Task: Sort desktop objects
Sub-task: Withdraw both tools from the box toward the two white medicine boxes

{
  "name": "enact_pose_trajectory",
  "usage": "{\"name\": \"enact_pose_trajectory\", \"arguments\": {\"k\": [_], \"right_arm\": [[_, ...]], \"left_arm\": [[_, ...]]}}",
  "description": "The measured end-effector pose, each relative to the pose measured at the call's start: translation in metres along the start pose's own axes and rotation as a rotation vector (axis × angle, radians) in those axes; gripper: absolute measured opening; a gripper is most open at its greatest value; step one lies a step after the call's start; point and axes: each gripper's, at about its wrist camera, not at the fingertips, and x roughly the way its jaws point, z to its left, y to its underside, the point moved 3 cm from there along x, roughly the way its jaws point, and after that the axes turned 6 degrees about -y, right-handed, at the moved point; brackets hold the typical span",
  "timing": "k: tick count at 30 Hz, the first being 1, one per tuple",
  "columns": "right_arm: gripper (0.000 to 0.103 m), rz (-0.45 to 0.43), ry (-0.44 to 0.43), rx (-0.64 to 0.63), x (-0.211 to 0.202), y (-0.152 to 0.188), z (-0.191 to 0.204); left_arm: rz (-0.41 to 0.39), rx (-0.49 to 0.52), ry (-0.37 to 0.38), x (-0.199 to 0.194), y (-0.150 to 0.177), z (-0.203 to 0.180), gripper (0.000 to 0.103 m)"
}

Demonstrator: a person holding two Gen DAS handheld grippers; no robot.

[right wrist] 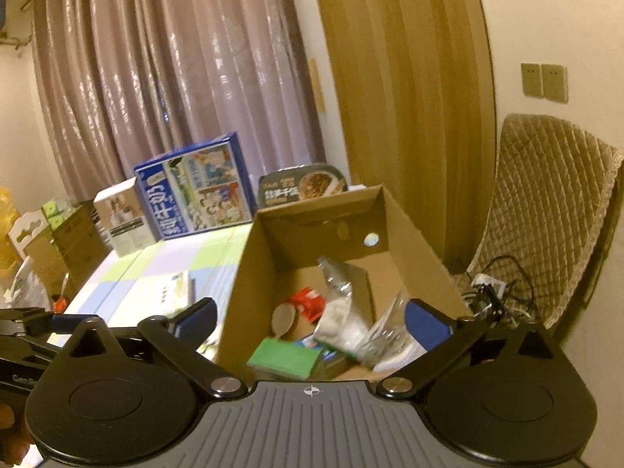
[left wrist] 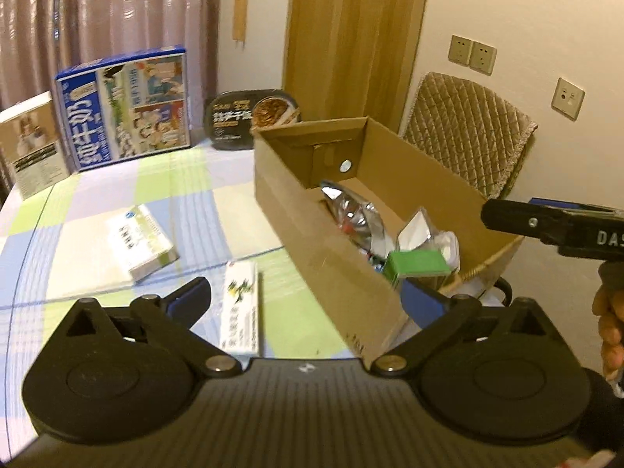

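Two flat boxes (left wrist: pixel 142 240) (left wrist: pixel 241 310) outside, perhaps six in carton (left wrist: pixel 312 241).

Black tongs (left wrist: pixel 306 296), blue pads (left wrist: pixel 191 298), silver screws.

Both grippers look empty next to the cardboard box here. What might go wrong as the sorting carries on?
1. The cardboard box overhangs the table's edge near the chair; a nudge might tip it.
2. The open left gripper straddles the box's wall and the narrow white box, so closing could snag cardboard.
3. The open right gripper hangs over loose wrappers.
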Motion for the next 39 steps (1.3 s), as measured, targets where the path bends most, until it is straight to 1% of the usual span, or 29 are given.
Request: {"name": "enact_pose_trajectory", "arguments": {"k": [8, 16, 18, 22, 30, 39], "right_arm": [[0.101, 0.052, -0.043, -0.007, -0.012, 0.02, 0.037], [0.101, 0.078, -0.114, -0.021, -0.019, 0.037, 0.076], [0.101, 0.084, -0.135, -0.03, -0.018, 0.041, 0.088], [0.101, 0.104, -0.164, -0.056, -0.011, 0.048, 0.108], [0.101, 0.134, -0.184, -0.089, 0.01, 0.062, 0.133], [0.101, 0.193, -0.2, -0.114, 0.041, 0.081, 0.154]], "left_arm": [[0.015, -0.06, -0.085, -0.035, 0.033, 0.031, 0.102], [0.052, -0.128, -0.159, -0.064, 0.067, 0.072, 0.102], [0.061, -0.131, -0.177, -0.069, 0.073, 0.081, 0.102], [0.074, -0.14, -0.223, -0.079, 0.08, 0.097, 0.102], [0.086, -0.172, -0.271, -0.089, 0.088, 0.128, 0.102], [0.116, -0.204, -0.291, -0.083, 0.101, 0.154, 0.102]]}}
